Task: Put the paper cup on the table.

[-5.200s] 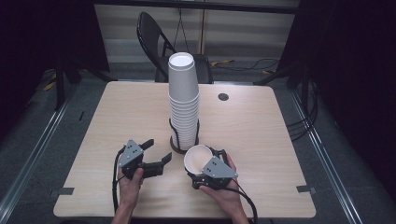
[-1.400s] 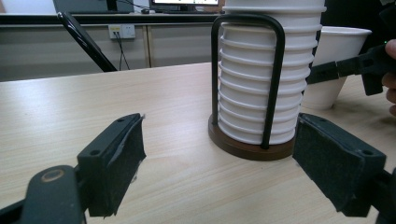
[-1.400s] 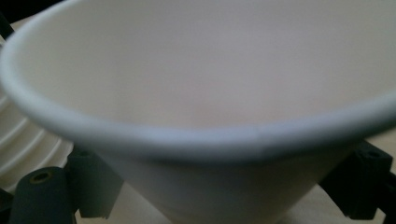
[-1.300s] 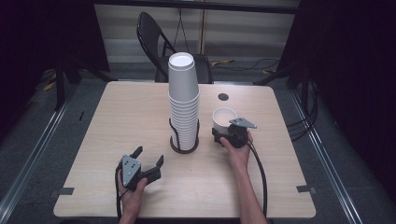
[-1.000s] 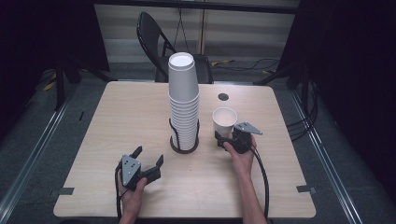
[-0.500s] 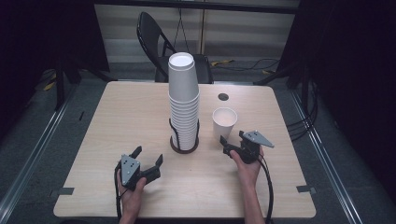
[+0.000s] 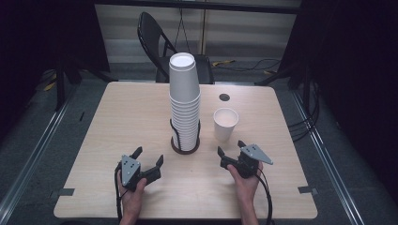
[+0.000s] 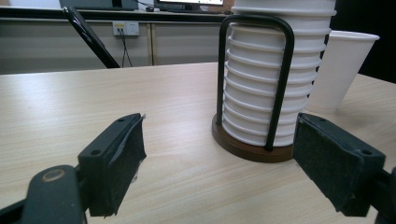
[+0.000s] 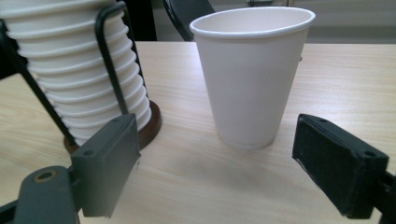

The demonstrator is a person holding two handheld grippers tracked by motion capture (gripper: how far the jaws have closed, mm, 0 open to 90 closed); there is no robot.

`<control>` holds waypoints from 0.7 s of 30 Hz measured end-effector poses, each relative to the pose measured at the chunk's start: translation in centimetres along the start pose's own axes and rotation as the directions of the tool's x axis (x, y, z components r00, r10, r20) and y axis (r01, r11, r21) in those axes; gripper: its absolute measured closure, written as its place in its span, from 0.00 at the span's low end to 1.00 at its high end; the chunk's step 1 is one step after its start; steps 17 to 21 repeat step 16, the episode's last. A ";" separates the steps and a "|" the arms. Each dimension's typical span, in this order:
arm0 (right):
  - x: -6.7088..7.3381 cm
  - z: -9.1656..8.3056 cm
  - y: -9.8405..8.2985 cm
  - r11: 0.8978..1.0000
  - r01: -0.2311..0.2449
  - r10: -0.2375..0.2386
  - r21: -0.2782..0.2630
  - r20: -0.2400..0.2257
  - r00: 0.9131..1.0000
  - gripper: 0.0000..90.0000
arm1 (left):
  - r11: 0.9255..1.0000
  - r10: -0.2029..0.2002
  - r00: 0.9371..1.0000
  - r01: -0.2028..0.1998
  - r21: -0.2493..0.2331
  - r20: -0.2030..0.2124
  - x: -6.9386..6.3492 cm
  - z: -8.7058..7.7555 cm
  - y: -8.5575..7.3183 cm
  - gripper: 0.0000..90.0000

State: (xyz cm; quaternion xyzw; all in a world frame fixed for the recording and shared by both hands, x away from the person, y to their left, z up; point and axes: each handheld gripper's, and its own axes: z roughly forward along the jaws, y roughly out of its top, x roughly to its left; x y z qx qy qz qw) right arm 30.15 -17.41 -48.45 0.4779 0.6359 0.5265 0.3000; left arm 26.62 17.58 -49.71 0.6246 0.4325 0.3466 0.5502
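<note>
A tall stack of white paper cups [image 7: 184, 101] stands in a holder with a brown round base [image 7: 185, 146] and black wire loops, at the table's middle. A single white paper cup [image 7: 225, 124] stands upright on the table just right of the stack. My right gripper [image 7: 230, 151] rests open near the front edge, a short way before this cup, with nothing between its jaws; the cup [image 9: 253, 74] stands beyond them. My left gripper [image 7: 148, 156] lies open at the front left, aimed at the stack [image 8: 275, 74], with the lone cup [image 8: 341, 70] behind it.
The wooden table [image 7: 117, 117] has a small dark round insert [image 7: 224, 97] near its back edge. A black folding chair [image 7: 155, 40] stands behind the table. Black cables trail from both grippers over the front edge. Metal rails run along the floor on both sides.
The right gripper carried the single cup from the front to the right of the stack, set it upright, let go and drew back toward the front edge. The left gripper stayed still.
</note>
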 end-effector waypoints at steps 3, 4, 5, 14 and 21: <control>0.6 -0.7 -0.8 1.000 -0.002 0.002 -0.017 0.013 1.000 0.16 | 1.000 -0.006 1.000 0.006 -0.001 0.002 0.0 0.0 0.0 0.19; 0.7 -0.8 -1.0 1.000 0.003 -0.003 -0.015 0.018 1.000 0.16 | 1.000 -0.004 1.000 0.004 -0.002 0.003 0.0 0.0 0.0 0.19; 0.9 -1.0 -1.2 1.000 -0.001 0.001 -0.028 0.017 1.000 0.16 | 1.000 -0.003 1.000 0.003 -0.004 0.001 0.0 0.0 0.0 0.19; 1.8 -1.9 -2.0 0.996 0.027 -0.025 -0.081 0.023 0.999 0.15 | 1.000 -0.008 1.000 0.007 -0.007 -0.002 0.0 -0.1 0.0 0.19; 2.0 -1.9 -2.0 0.995 0.053 -0.051 -0.086 0.029 0.998 0.15 | 1.000 -0.006 1.000 0.006 -0.008 -0.001 0.1 -0.1 0.0 0.19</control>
